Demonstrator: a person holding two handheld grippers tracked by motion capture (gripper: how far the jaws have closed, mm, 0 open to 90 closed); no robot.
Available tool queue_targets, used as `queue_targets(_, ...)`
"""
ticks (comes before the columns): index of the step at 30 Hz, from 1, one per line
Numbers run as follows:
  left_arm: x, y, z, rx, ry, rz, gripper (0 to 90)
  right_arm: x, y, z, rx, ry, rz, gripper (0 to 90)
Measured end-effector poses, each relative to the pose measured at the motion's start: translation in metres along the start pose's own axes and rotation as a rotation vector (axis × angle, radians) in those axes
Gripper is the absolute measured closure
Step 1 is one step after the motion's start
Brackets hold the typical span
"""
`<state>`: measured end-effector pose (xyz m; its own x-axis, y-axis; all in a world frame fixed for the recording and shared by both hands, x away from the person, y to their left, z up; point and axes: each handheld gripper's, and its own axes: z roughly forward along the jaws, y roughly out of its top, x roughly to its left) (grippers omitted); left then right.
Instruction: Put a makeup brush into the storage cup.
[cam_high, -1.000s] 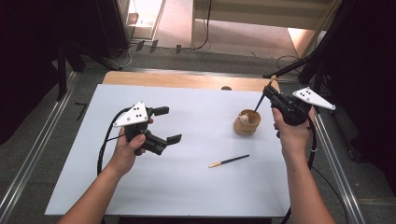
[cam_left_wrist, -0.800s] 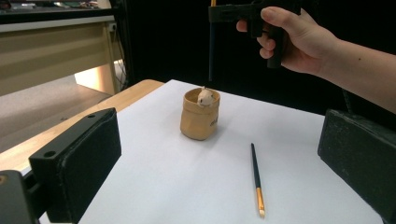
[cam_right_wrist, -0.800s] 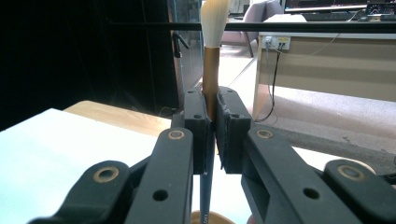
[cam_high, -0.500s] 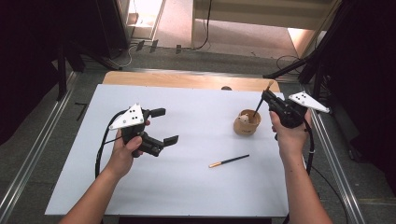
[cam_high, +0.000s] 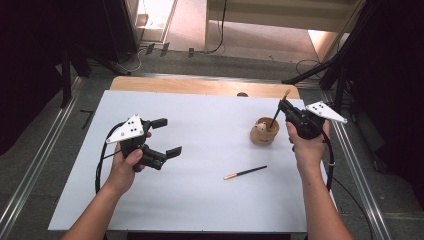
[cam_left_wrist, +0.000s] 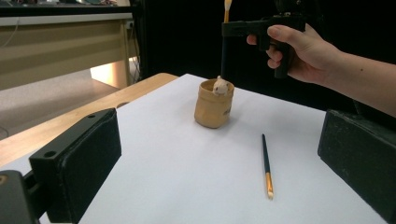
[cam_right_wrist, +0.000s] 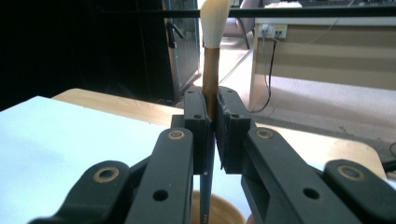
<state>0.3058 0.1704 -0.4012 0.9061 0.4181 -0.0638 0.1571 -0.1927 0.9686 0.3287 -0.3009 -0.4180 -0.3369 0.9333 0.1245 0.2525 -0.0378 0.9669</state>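
Now right gripper (cam_right_wrist: 211, 135) clamped on upright brush (cam_right_wrist: 211, 88) above cup (cam_high: 264, 131); left gripper (cam_high: 165, 136) wide open, empty.

The table (cam_high: 200, 87) showed bare light wood at its far edge — matt, smooth. A white sheet (cam_high: 200, 200) over it looked like matt paper or card. The cup (cam_left_wrist: 212, 109) appeared tan and dull, unglazed in look, its material uncertain. The held brush (cam_right_wrist: 211, 70) had a brown wooden-looking ferrule section and pale bristles; the lying brush (cam_left_wrist: 266, 161) had a glossy dark handle. The right gripper (cam_right_wrist: 210, 126) was matt black plastic with brass-coloured pins — the left gripper (cam_left_wrist: 210, 186) had rough, grainy black pads.
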Motion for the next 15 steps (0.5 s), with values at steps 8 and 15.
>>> queue_targets(8,0.001,-0.009,-0.012,0.002,0.023,-0.004,0.0,-0.004,-0.008,0.002,0.004,-0.010,0.001,84.9)
queue_targets(15,0.002,-0.019,-0.024,0.004,0.043,-0.022,0.0,-0.006,-0.019,0.004,0.027,-0.018,0.010,84.9)
